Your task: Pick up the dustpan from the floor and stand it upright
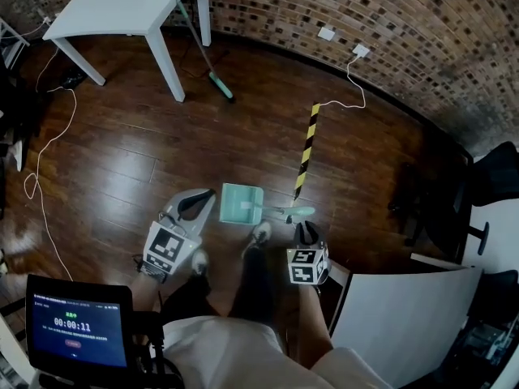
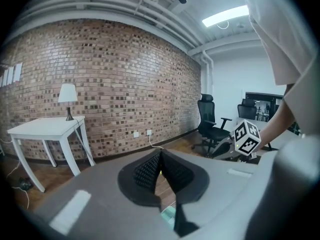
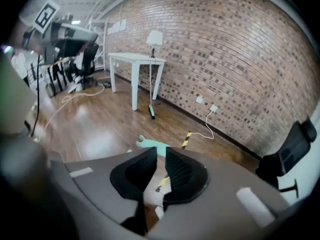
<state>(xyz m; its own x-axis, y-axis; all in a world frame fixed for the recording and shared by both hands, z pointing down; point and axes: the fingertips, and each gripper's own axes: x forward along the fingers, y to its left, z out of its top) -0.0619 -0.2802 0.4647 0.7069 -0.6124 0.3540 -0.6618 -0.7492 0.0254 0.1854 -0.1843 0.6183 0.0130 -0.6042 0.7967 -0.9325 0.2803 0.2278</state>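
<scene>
The mint-green dustpan [image 1: 242, 204] rests on the wooden floor just in front of the person's feet, its handle [image 1: 296, 211] reaching right. I cannot tell whether it lies flat or stands. My left gripper [image 1: 197, 203] hovers just left of the pan with its fingertips touching and nothing in them; a sliver of the dustpan [image 2: 169, 215] shows below its jaws [image 2: 160, 156]. My right gripper [image 1: 306, 232] hangs near the handle's end, above it. Its jaws [image 3: 159, 156] stand a narrow gap apart with nothing between them, and the dustpan [image 3: 150, 145] lies beyond them on the floor.
A white table [image 1: 130, 6] stands far left with a broom [image 1: 207, 59] leaning on it. A yellow-black tape strip [image 1: 306, 148] crosses the floor behind the dustpan. Cables [image 1: 49, 148] run at left. A white board [image 1: 405, 314] and a black chair [image 1: 495, 177] stand at right.
</scene>
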